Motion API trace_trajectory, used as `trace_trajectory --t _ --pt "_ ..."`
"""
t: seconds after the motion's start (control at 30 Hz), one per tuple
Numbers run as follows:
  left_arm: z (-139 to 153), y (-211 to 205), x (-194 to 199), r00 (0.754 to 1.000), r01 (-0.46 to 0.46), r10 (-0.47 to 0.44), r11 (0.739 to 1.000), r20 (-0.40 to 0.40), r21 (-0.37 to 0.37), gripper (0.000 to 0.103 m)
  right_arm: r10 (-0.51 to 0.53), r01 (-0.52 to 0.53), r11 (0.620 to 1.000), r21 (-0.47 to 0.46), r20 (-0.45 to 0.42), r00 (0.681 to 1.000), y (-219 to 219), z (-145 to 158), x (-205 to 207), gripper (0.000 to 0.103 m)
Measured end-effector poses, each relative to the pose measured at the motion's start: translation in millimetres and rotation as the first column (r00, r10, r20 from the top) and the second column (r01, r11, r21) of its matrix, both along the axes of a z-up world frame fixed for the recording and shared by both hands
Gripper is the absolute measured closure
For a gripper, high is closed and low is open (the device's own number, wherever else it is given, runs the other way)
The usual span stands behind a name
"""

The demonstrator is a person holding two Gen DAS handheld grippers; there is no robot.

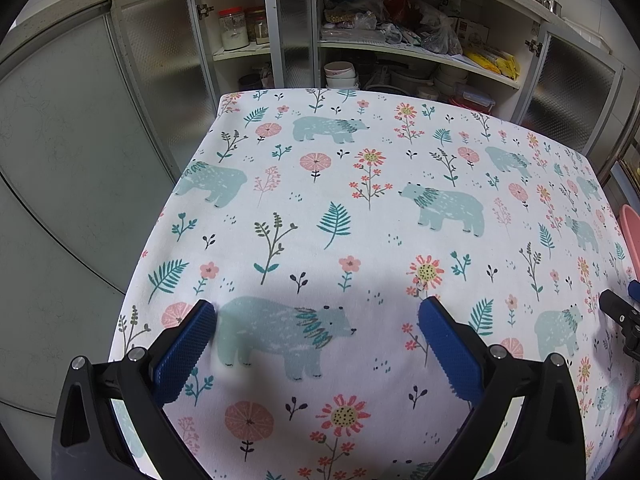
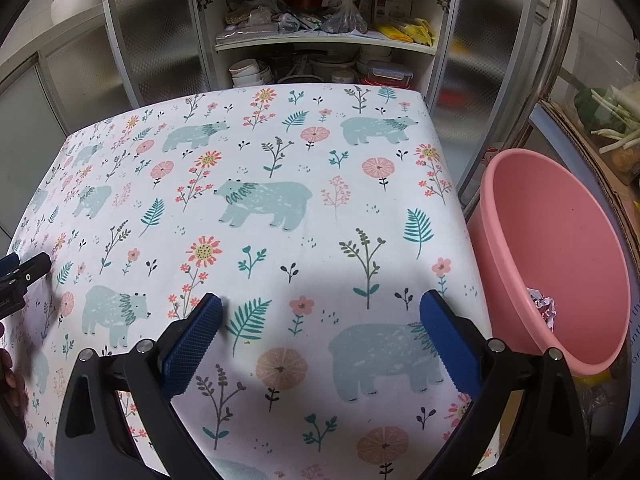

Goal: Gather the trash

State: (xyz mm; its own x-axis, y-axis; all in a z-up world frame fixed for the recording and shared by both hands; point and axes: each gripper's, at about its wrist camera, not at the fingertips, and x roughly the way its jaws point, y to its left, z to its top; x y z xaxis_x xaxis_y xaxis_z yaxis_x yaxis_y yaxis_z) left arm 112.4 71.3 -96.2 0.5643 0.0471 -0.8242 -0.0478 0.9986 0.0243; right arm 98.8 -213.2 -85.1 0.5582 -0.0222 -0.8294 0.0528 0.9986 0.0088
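A pink plastic bucket [image 2: 560, 240] stands on the floor at the right side of the table, and a crumpled piece of trash [image 2: 542, 306] lies inside it. Only the bucket's rim [image 1: 630, 232] shows in the left wrist view. My left gripper [image 1: 318, 308] hovers open over the cloth-covered table [image 1: 360, 208] with nothing between its blue pads. My right gripper [image 2: 322, 306] is open too, over the table [image 2: 280, 152] near its right edge, empty. Each gripper's tip shows at the edge of the other view: the right gripper [image 1: 618, 308] and the left gripper [image 2: 24, 274].
A white cloth printed with bears and flowers covers the table. Behind it an open cabinet [image 1: 400, 48] holds jars, bags, bowls and containers. A cardboard box of vegetables [image 2: 608, 128] sits beyond the bucket. A hand [image 2: 10, 376] shows at the left edge.
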Motion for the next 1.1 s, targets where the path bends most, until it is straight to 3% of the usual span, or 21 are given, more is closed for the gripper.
trace_trajectory --t 0.83,0.87,0.9,0.97,1.1 --pt "0.2 0.0 0.4 1.0 -0.003 0.003 1.0 0.001 -0.002 0.003 -0.021 0.02 1.0 -0.007 -0.008 1.0 -0.5 0.7 -0.3 0.003" --pt "0.9 -0.8 1.1 1.0 -0.014 0.014 1.0 0.003 -0.004 0.006 -0.025 0.025 1.0 -0.003 -0.002 1.0 0.9 2.8 -2.9 0.003" --pt "4.2 -1.2 -0.9 0.999 -0.038 0.038 0.999 0.014 -0.021 0.019 -0.023 0.023 1.0 0.007 0.022 1.0 2.4 8.7 -8.0 0.004" --pt "14.0 -9.7 0.5 1.0 -0.024 0.025 0.997 0.015 -0.073 0.031 -0.018 0.018 1.0 -0.007 0.085 0.996 5.5 26.6 -20.7 0.004" --pt "44.2 -44.7 -1.6 0.995 0.074 -0.069 0.994 0.066 -0.082 0.042 -0.06 0.071 0.996 -0.058 0.176 0.983 -0.4 57.8 -46.3 0.004"
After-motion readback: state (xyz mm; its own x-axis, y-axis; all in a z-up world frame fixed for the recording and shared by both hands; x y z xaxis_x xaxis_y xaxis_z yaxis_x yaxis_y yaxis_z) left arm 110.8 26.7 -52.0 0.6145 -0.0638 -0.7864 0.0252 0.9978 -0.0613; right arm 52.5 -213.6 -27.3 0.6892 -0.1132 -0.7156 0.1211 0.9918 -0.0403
